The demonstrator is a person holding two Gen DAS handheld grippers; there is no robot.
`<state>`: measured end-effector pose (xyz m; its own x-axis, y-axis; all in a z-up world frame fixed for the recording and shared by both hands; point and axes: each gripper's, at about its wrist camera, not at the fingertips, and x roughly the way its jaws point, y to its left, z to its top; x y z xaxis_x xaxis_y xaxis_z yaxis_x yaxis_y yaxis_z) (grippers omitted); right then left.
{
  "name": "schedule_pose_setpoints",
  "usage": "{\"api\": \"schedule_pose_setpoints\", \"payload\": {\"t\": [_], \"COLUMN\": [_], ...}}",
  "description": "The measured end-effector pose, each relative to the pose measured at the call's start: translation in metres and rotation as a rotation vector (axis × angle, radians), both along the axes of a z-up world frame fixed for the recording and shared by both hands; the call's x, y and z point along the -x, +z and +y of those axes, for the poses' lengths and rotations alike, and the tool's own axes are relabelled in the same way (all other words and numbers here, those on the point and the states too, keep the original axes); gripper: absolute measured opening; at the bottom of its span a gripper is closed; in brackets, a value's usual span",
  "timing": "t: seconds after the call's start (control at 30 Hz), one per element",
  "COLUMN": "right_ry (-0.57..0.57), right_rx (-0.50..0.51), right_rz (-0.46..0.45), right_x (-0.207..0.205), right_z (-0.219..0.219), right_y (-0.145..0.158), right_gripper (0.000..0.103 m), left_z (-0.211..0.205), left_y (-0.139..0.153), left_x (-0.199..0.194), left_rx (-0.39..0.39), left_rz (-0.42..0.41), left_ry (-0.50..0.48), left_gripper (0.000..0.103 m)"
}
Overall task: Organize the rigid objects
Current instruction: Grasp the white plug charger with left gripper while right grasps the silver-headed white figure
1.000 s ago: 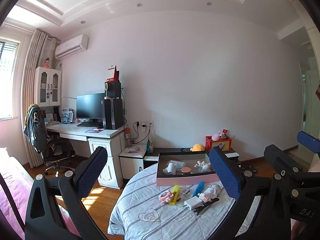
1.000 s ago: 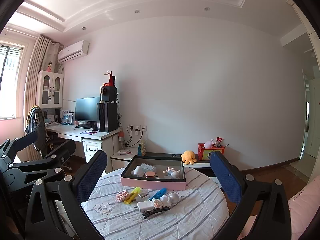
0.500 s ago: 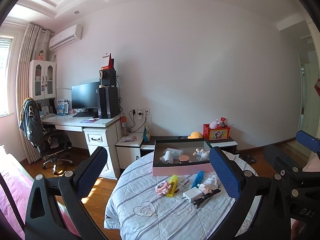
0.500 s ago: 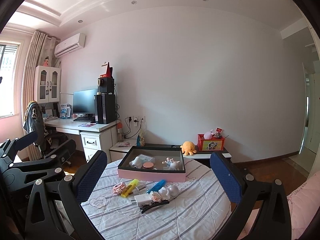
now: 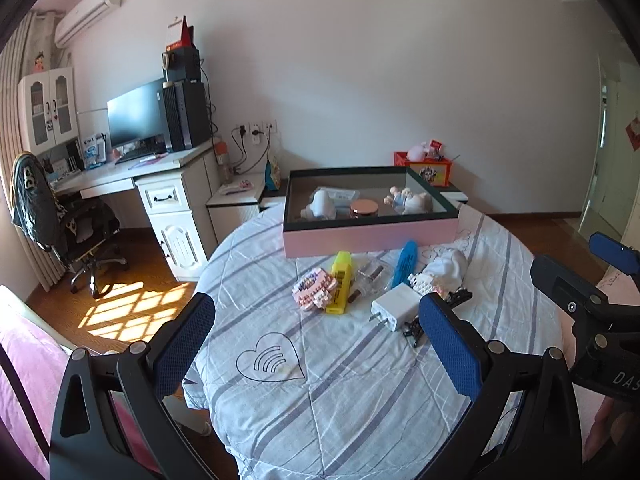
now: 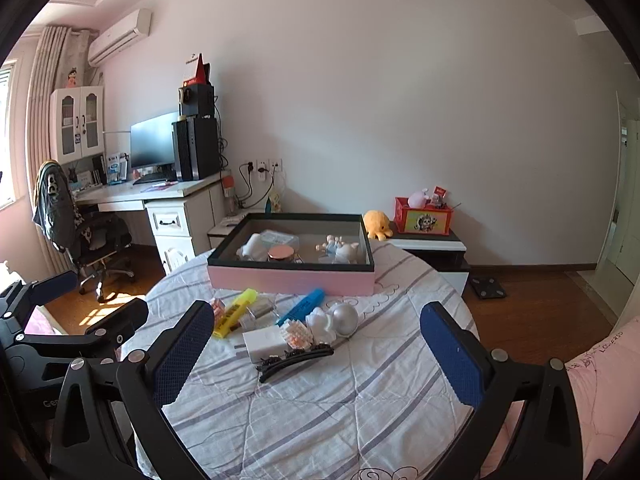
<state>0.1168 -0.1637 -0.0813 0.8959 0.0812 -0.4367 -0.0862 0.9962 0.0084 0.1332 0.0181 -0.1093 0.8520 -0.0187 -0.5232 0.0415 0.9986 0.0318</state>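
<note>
Both claws hang wide open, holding nothing. The black hair clip [image 6: 294,358] lies at about 12 o'clock off the right gripper [image 6: 316,356], long axis running 8-to-2, nearer it than the left gripper [image 5: 316,356].

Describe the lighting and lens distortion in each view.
Left wrist view: sharp; a bright patch of window light falls on the floor, the table is evenly lit, and the fisheye bows the curtain. Right wrist view: also sharp, softer daylight, dark rounded corners, and the door frame curves at the edge.
</note>
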Motion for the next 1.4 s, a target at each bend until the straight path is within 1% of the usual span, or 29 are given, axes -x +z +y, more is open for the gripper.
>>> {"api": "schedule_pose_setpoints", "payload": {"t": [0.2,0.27,0.37,0.43,0.5,0.53,0.73,0.9,1.0,1.07,1.13,1.17,1.27,1.4], "right_ry": [-0.021,-0.034,-0.05,-0.057,-0.066,-0.07,-0.065,-0.056,-0.057,-0.058,-0.058,-0.057,-0.051,-0.034], "right_rx": [0.002,-0.002,-0.012,-0.024,-0.032,-0.037,-0.07,-0.091,-0.098,-0.104,-0.106,-0.105,-0.093,-0.042], "right_rz": [0.121,0.147,0.176,0.188,0.199,0.205,0.236,0.253,0.265,0.275,0.281,0.285,0.295,0.31], "right_x": [-0.034,-0.042,-0.052,-0.058,-0.065,-0.07,-0.087,-0.095,-0.099,-0.102,-0.104,-0.105,-0.112,-0.128], "right_z": [-0.014,-0.021,-0.032,-0.04,-0.048,-0.051,-0.065,-0.075,-0.079,-0.082,-0.082,-0.082,-0.078,-0.068], "right_y": [-0.04,-0.05,-0.061,-0.067,-0.071,-0.074,-0.086,-0.094,-0.099,-0.102,-0.105,-0.106,-0.106,-0.104], "right_gripper": [0.103,0.103,0.103,0.103,0.103,0.103,0.103,0.103,0.103,0.103,0.103,0.103,0.103,0.103], "left_z": [-0.015,-0.024,-0.037,-0.044,-0.05,-0.052,-0.067,-0.077,-0.081,-0.082,-0.082,-0.083,-0.082,-0.072], "left_y": [-0.039,-0.048,-0.058,-0.065,-0.072,-0.075,-0.09,-0.098,-0.105,-0.108,-0.11,-0.109,-0.108,-0.099], "left_x": [-0.035,-0.045,-0.061,-0.071,-0.08,-0.085,-0.105,-0.119,-0.126,-0.129,-0.132,-0.132,-0.129,-0.12], "left_rx": [0.013,0.013,0.026,0.033,0.033,0.033,-0.002,-0.001,-0.009,-0.003,0.002,0.002,-0.009,-0.013], "left_rz": [0.106,0.134,0.17,0.198,0.227,0.24,0.286,0.312,0.332,0.341,0.346,0.341,0.328,0.301], "left_ry": [-0.049,-0.071,-0.1,-0.106,-0.118,-0.119,-0.133,-0.14,-0.142,-0.141,-0.148,-0.154,-0.144,-0.119], "left_gripper": [0.103,0.1,0.093,0.085,0.074,0.072,0.071,0.072,0.076,0.076,0.072,0.066,0.066,0.065]}}
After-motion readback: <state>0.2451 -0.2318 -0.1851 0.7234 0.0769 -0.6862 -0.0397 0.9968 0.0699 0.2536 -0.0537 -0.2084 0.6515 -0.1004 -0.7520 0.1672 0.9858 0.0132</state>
